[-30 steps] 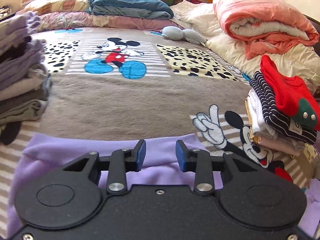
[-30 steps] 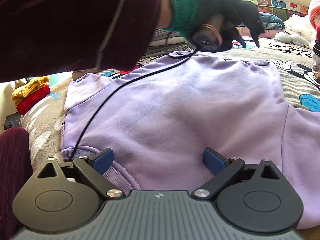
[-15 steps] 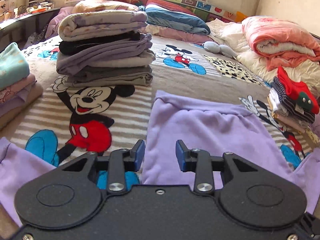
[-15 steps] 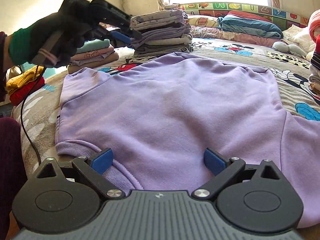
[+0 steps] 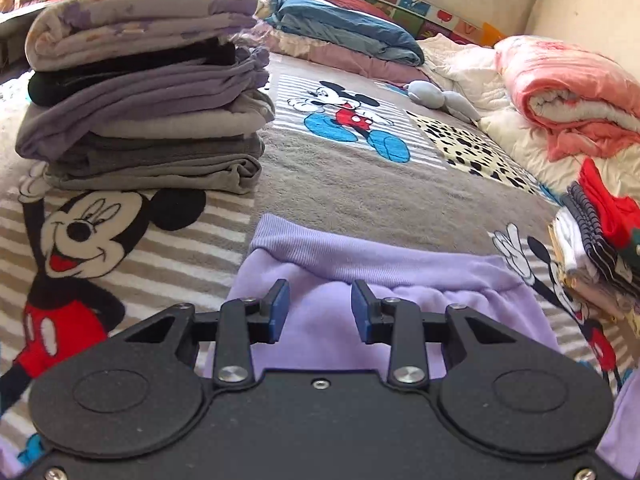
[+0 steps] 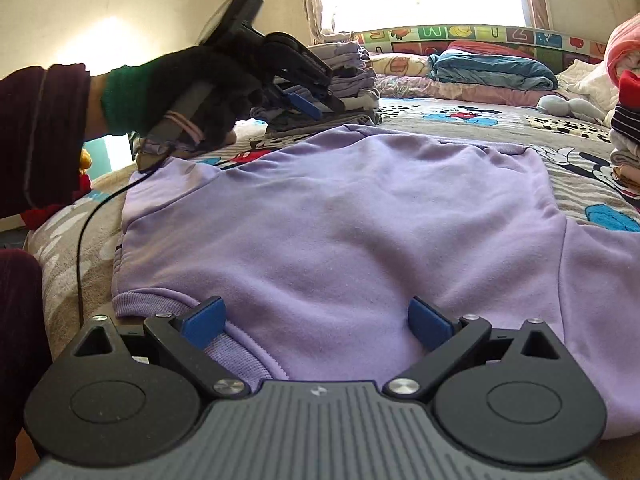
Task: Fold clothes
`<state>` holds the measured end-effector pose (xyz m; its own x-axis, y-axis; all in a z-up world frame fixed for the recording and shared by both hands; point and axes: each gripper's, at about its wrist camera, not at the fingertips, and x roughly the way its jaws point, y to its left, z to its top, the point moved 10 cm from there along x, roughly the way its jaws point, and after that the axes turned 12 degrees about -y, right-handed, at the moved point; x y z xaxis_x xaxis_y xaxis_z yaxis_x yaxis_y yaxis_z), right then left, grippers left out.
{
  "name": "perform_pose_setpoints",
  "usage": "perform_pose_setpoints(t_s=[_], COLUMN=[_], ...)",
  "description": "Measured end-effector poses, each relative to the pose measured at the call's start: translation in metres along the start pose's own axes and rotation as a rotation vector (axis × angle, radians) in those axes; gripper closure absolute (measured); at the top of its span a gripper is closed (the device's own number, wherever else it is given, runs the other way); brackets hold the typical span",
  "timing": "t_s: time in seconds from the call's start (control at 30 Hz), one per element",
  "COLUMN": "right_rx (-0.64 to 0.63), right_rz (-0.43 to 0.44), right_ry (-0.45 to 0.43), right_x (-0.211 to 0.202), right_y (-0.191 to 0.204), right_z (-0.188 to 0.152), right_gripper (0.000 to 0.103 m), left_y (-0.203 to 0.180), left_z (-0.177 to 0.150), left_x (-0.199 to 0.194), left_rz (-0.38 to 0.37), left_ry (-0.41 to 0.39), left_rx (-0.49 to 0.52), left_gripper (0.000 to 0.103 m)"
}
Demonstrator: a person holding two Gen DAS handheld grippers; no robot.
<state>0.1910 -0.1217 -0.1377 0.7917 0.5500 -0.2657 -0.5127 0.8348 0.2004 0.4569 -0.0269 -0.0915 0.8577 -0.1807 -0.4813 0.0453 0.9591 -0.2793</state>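
Swinging over from the sweatshirt's middle, I am bringing my left gripper (image 5: 316, 307), jaws slightly apart and empty, above the lilac sweatshirt (image 6: 360, 232) lying flat on the bed (image 5: 360, 184). Soft and floppy; I am eyeing its ribbed hem (image 5: 340, 256). Right gripper (image 6: 316, 322) is hovering wide apart near the collar.

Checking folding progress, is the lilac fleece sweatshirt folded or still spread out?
Spread out: the lilac fleece sweatshirt lies flat on the cartoon-print blanket, hem and sleeves unfolded.

lilac sweatshirt (image 6: 360, 232) sleeve cut off right, collar behind claw
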Motion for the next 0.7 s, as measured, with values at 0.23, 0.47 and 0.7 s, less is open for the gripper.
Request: perform_pose_setpoints(t_s=[0.23,0.47,0.7], right_rx=[0.041,0.059,0.064], right_rz=[0.022,0.030,0.034], right_ry=[-0.019,-0.028,-0.034], right_x=[-0.001,-0.002,-0.004], right_y=[-0.002,-0.004,-0.002], right_z=[-0.001,-0.001,0.000], right_gripper=[0.005,0.005,0.005], left_y=[0.038,0.014,-0.001], left_z=[0.000,0.012,0.010], left_x=[0.066,0.054,0.025], left_rz=[0.076,-0.001,0.000], left_ry=[0.109,0.046,-0.005], left_rx=[-0.135,-0.072,0.045], left_gripper=[0.082,0.072,0.062])
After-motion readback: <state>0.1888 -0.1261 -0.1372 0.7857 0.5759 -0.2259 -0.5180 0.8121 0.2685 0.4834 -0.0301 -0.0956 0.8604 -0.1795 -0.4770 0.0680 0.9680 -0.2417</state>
